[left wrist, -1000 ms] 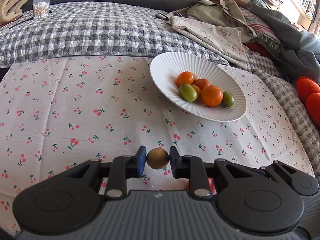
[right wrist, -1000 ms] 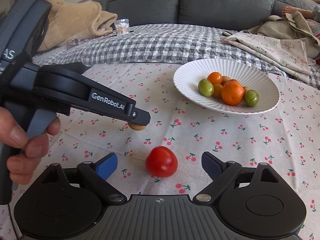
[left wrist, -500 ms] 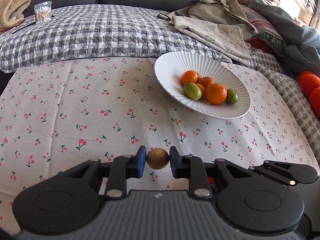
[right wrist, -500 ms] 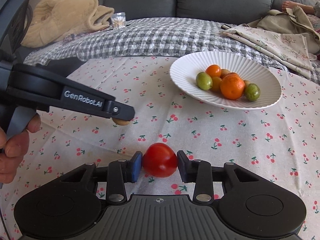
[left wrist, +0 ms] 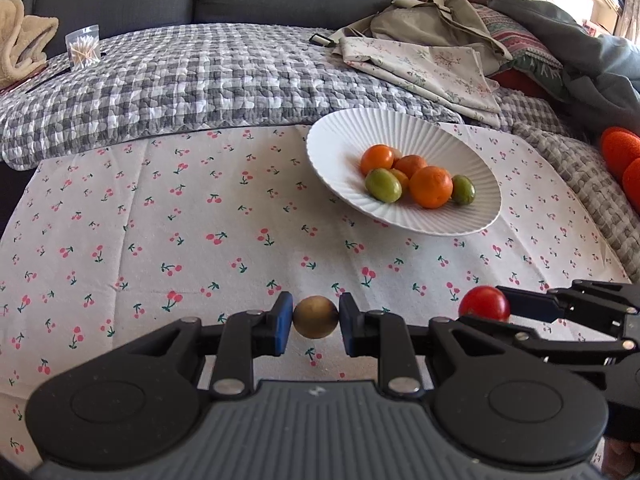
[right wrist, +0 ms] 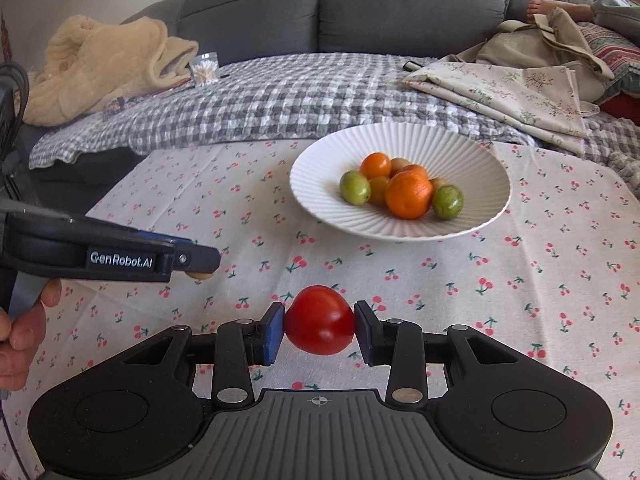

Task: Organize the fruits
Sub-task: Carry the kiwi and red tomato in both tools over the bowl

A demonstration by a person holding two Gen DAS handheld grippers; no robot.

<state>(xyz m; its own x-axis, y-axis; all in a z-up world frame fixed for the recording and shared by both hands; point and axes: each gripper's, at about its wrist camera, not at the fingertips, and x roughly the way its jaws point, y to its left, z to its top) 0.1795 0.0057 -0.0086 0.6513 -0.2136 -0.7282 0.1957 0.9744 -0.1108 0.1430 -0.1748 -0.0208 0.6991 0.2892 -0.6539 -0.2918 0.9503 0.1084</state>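
My left gripper (left wrist: 315, 322) is shut on a small brown round fruit (left wrist: 315, 317), held above the cherry-print cloth (left wrist: 180, 216). My right gripper (right wrist: 319, 326) is shut on a red tomato (right wrist: 319, 320), lifted above the cloth. The tomato also shows in the left wrist view (left wrist: 484, 303), to the right of my left gripper. The left gripper shows in the right wrist view (right wrist: 200, 268), at the left with the brown fruit (right wrist: 199, 276) under its tip. A white ribbed plate (left wrist: 472, 224) (right wrist: 312, 168) farther ahead holds oranges and green fruits.
A grey checked quilt (left wrist: 200, 80) lies beyond the cloth. On it are a box of cotton swabs (left wrist: 83, 51), a beige blanket (right wrist: 104, 64) and folded floral fabric (left wrist: 432, 68). Orange-red objects (left wrist: 620, 152) sit at the far right. A dark sofa back (right wrist: 400, 4) is behind.
My right gripper closed on the tomato and lifted it off the cloth. My left gripper kept hold of the brown fruit and moved closer to the plate.
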